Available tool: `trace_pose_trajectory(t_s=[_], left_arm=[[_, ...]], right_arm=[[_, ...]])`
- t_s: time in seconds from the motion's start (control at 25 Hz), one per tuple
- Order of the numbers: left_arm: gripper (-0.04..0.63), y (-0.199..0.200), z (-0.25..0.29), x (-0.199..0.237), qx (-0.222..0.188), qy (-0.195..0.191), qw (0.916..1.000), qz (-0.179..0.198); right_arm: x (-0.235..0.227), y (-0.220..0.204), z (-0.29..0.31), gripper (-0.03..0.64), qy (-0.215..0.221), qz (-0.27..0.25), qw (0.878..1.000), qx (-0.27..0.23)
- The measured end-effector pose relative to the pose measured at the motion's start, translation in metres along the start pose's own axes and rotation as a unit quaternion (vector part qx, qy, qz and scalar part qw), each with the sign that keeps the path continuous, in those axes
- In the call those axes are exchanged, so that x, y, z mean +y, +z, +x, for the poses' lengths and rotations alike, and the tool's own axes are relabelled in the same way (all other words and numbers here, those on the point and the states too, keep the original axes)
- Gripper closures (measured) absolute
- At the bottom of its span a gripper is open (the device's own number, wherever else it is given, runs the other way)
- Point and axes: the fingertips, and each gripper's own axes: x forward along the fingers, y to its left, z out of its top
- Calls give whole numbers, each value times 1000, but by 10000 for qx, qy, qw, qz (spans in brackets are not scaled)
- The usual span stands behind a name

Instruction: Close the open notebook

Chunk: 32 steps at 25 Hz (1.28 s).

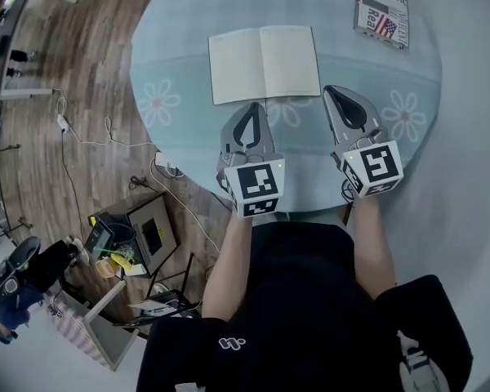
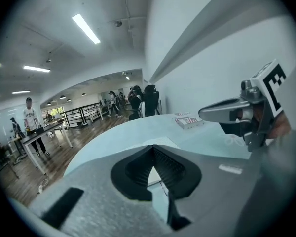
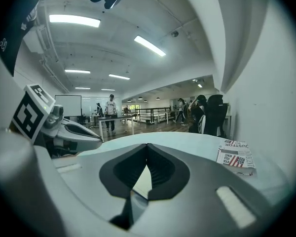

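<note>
— Where to find the open notebook (image 1: 264, 62) with blank cream paper pages?

— Lies flat on the round pale-blue tabletop (image 1: 171, 47) with white flower prints, both pages up, just beyond the tips of both tools.

— Why spread like that?

— Looks like the starting state of the job: neither half folded over yet, so closing not begun, judging by the lie of it.

— And the printed paper booklet (image 1: 381, 11) with a flag pattern?

— Sits at the far right of the tabletop, well apart from the notebook. Probably plays no part.

— State of the left gripper (image 1: 251, 109), grey and beak-shaped?

— Pinched together at the tips, with nothing caught. Hangs just short of the notebook's near edge, close to the spine, and dips a little toward the tabletop.

— The right gripper (image 1: 331, 92), same grey make?

— Likewise pressed tip to tip and empty. Hangs just off the near right corner of the right-hand page and points almost level across the table.

— Why pinched and empty?

— Most likely for a thin nose, easier to slide under a page edge and flip it over. Only a guess.

— Arms?

— Left forearm (image 1: 229, 251) and right forearm (image 1: 371, 243) bare, reaching forward side by side.
</note>
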Motion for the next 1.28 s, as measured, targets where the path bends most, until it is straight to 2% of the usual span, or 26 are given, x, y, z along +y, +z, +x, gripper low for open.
trace_pose_trajectory(t_s=[0.12,0.2,0.28,0.36,0.44,0.56,0.76,0.84,0.96,1.0,1.12,1.28], left_arm=[[591,-21,22,-10,466,-86,9983,341],[591,-33,37,-20,730,-256,9936,821],[589,-44,51,-29,936,-421,9852,1375],[542,-54,62,-38,1103,-591,9743,1873],[500,-63,71,-47,1275,-754,9596,2393],[454,-79,85,-59,1552,-982,9299,3186],[445,-98,106,-64,1849,-1076,8856,4123],[445,-101,111,-67,1922,-1083,8729,4351],[443,-104,115,-69,1993,-1039,8589,4601],[443,-106,117,-70,2027,-1038,8557,4646],[443,-111,120,-74,2146,-1100,8534,4621],[445,-112,125,-72,2226,-913,8401,4861]], right_arm=[[-7,-3,1,603,-47,154,9999,-28],[-14,-5,0,603,-98,227,9997,-57],[-22,-8,-2,604,-184,329,9993,-76],[-29,-14,-3,603,-274,465,9985,-70],[-33,-22,-4,603,-315,568,9979,-36],[-38,-33,-7,603,-370,701,9969,22],[-52,-43,-8,603,-548,867,9947,46],[-58,-46,-10,603,-633,957,9934,50],[-61,-50,-11,603,-677,1035,9923,53],[-62,-52,-11,603,-683,1056,9920,52],[-63,-55,-11,603,-709,1113,9912,60],[-66,-59,-13,603,-752,1170,9903,69]])
